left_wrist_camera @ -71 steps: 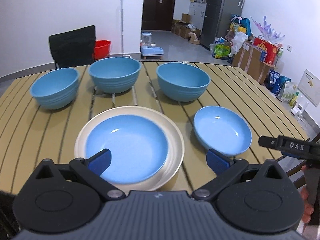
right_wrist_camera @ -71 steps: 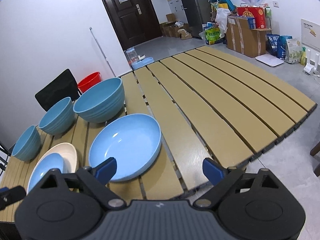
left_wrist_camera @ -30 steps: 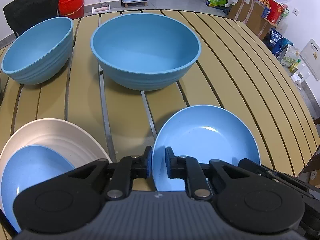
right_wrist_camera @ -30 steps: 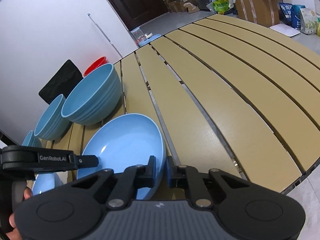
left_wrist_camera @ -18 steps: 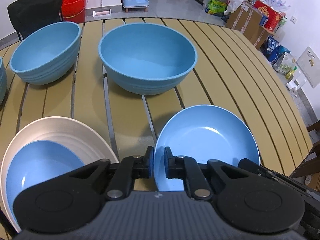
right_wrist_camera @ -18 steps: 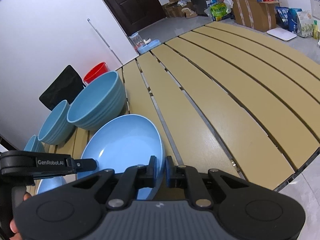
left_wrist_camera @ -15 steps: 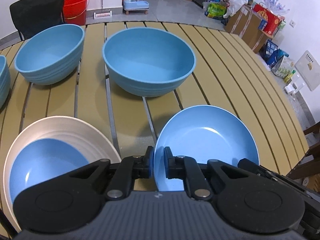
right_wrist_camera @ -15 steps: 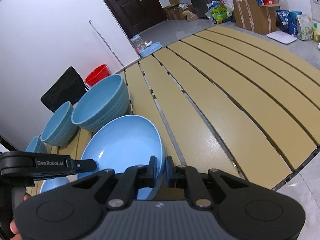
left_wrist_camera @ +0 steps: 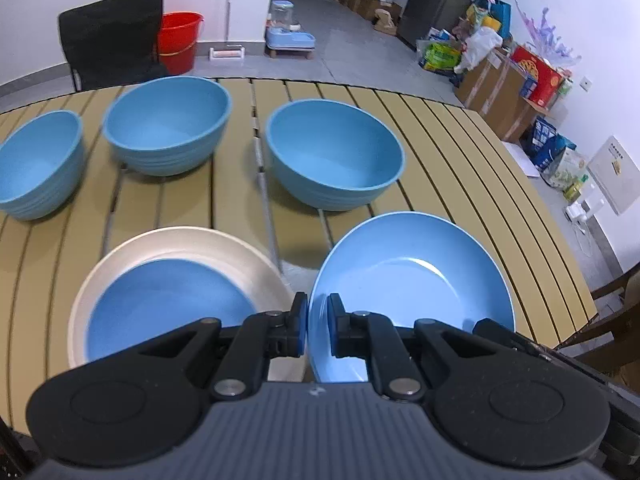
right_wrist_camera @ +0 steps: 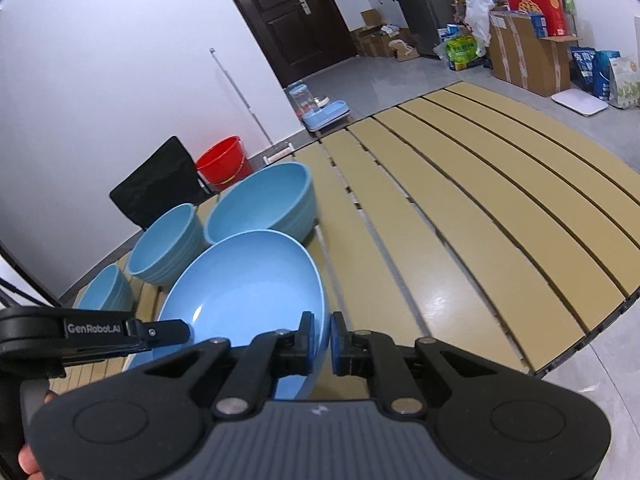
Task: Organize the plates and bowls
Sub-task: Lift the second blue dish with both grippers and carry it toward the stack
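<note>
Left gripper (left_wrist_camera: 317,330) and right gripper (right_wrist_camera: 322,340) are both pinching the blue plate (left_wrist_camera: 412,288) by opposite rims, holding it above the slatted table (left_wrist_camera: 460,152). Cream plate (left_wrist_camera: 120,268) is sitting left, three blue bowls (left_wrist_camera: 334,156) lining up farther back.

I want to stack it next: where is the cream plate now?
In the left wrist view the cream plate lies on the table at lower left, under a blue plate.
</note>
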`<state>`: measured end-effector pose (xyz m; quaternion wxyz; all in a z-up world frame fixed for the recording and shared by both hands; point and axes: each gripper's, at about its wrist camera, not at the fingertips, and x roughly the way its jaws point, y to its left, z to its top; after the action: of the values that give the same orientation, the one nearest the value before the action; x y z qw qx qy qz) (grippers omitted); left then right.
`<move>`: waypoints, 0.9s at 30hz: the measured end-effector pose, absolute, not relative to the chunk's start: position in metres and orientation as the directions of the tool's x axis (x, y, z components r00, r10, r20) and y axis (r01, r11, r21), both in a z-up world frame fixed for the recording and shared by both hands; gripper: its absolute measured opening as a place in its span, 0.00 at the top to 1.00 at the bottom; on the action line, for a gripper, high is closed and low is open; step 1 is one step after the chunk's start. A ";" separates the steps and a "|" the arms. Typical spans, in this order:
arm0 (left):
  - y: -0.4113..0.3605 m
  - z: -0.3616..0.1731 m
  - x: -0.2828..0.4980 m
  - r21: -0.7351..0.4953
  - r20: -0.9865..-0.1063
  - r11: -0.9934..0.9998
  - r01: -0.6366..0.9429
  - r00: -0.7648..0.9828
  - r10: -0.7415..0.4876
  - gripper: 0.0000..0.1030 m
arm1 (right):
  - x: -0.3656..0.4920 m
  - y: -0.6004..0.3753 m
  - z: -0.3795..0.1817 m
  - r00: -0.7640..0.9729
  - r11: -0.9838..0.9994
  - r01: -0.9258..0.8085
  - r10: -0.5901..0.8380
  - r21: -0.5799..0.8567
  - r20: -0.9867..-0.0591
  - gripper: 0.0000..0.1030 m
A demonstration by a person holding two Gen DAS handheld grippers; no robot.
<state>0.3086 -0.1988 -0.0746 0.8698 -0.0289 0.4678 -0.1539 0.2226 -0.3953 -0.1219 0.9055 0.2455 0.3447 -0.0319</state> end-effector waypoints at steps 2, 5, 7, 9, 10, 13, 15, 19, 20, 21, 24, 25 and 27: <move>-0.187 -0.071 0.304 -0.202 -0.800 0.953 0.224 0.523 -0.293 0.90 | 0.221 -0.387 -0.117 0.763 0.883 0.213 0.118 0.419 -0.636 0.93; -0.169 -0.068 0.299 -0.215 -0.794 0.957 0.195 0.536 -0.287 0.90 | 0.223 -0.373 -0.110 0.763 0.890 0.191 0.131 0.414 -0.634 0.93; -0.158 -0.066 0.296 -0.221 -0.792 0.960 0.175 0.542 -0.281 0.90 | 0.225 -0.362 -0.108 0.758 0.896 0.176 0.141 0.408 -0.637 0.93; -0.147 -0.064 0.294 -0.225 -0.790 0.962 0.156 0.548 -0.273 0.90 | 0.227 -0.352 -0.107 0.753 0.902 0.162 0.150 0.401 -0.641 0.93; -0.142 -0.064 0.293 -0.228 -0.789 0.962 0.147 0.551 -0.271 0.90 | 0.228 -0.347 -0.107 0.750 0.904 0.156 0.153 0.397 -0.643 0.93; -0.127 -0.059 0.291 -0.256 -0.772 0.959 0.120 0.572 -0.278 0.90 | 0.231 -0.334 -0.106 0.743 0.911 0.142 0.160 0.386 -0.650 0.93; -0.118 -0.058 0.289 -0.267 -0.762 0.958 0.105 0.586 -0.277 0.90 | 0.233 -0.326 -0.107 0.739 0.914 0.134 0.165 0.382 -0.653 0.93; -0.103 -0.056 0.286 -0.275 -0.744 0.958 0.077 0.615 -0.262 0.91 | 0.238 -0.314 -0.113 0.731 0.918 0.114 0.181 0.379 -0.658 0.93; -0.099 -0.056 0.286 -0.271 -0.740 0.960 0.070 0.622 -0.255 0.91 | 0.239 -0.312 -0.114 0.730 0.919 0.109 0.185 0.378 -0.658 0.93; -0.097 -0.056 0.286 -0.267 -0.738 0.962 0.063 0.628 -0.246 0.91 | 0.242 -0.308 -0.115 0.729 0.920 0.103 0.190 0.379 -0.658 0.93; -0.088 -0.061 0.288 -0.261 -0.738 0.964 0.041 0.635 -0.227 0.91 | 0.246 -0.299 -0.118 0.729 0.921 0.093 0.195 0.378 -0.656 0.93; -0.086 -0.063 0.289 -0.262 -0.738 0.964 0.034 0.636 -0.223 0.91 | 0.248 -0.293 -0.118 0.729 0.922 0.092 0.194 0.376 -0.656 0.93; -0.082 -0.066 0.290 -0.267 -0.740 0.963 0.023 0.636 -0.220 0.91 | 0.250 -0.289 -0.119 0.730 0.924 0.090 0.192 0.371 -0.656 0.93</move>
<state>0.2905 -0.0821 -0.0663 0.8967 -0.1172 0.4214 -0.0676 0.2502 -0.2887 -0.1191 0.9098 0.1928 0.3665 0.0280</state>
